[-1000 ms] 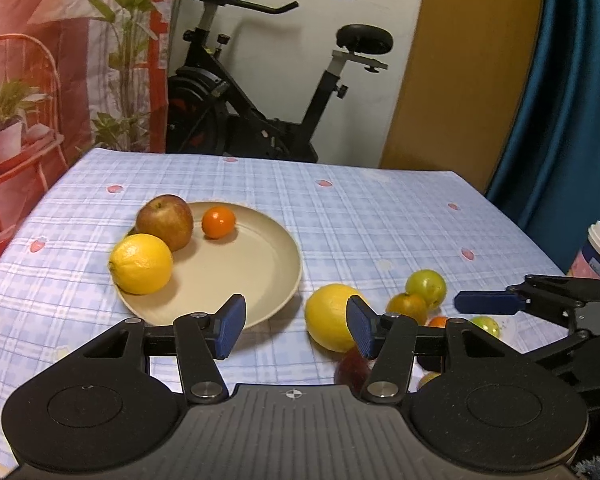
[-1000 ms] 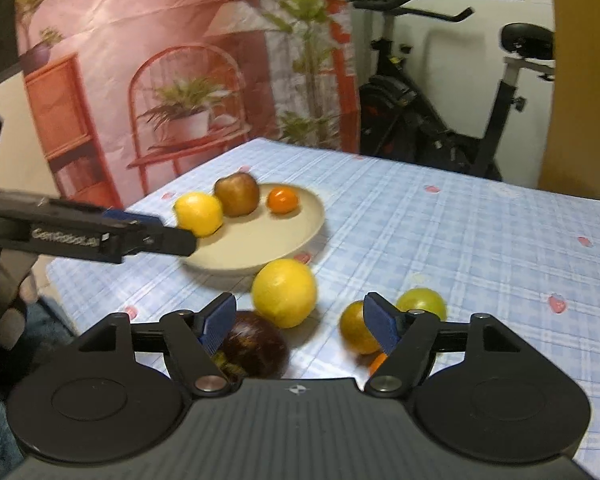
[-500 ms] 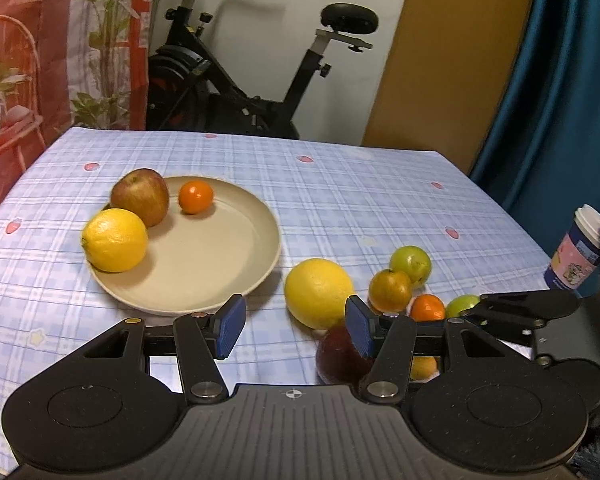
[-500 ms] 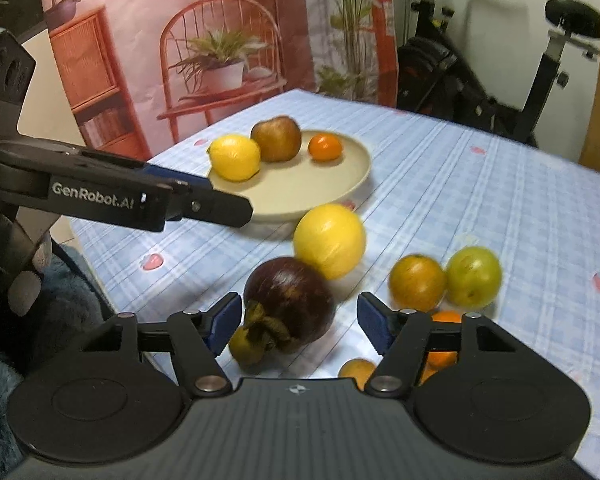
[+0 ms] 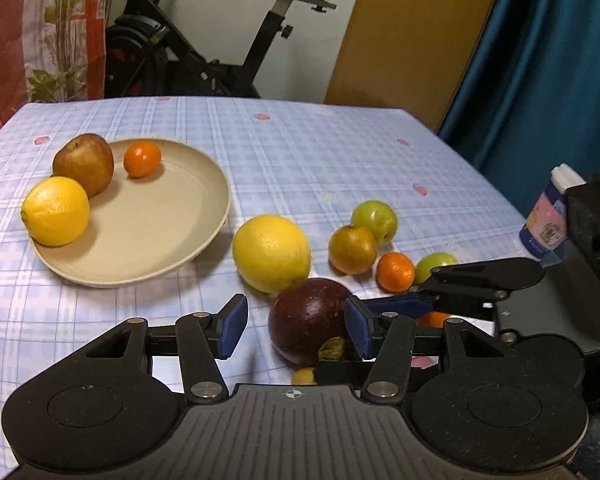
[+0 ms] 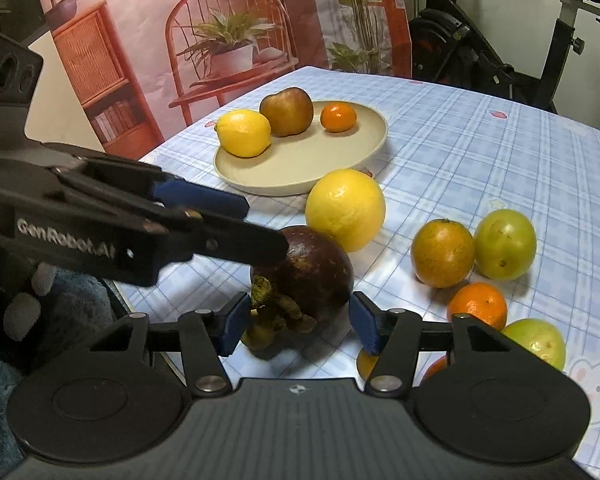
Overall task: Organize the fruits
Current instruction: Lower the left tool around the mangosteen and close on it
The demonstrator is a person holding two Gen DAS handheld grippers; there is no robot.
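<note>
Round, dark purple mangosteen (image 6: pixel 306 270) with dry brownish-green calyx on checked blue counter (image 6: pixel 480 152), between closing right gripper (image 6: pixel 298 326) jaws, pads not yet pressing; left gripper (image 5: pixel 296 330) jaws parted, ungripping.

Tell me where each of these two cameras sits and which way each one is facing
Left wrist: on the left gripper, facing across the table toward the exercise bike; its fingers and the right gripper's fingers show.
Right wrist: on the right gripper, closing around the mangosteen, facing the plant backdrop; a gloved hand shows.
Shared: mangosteen, plate, loose lemon.
</note>
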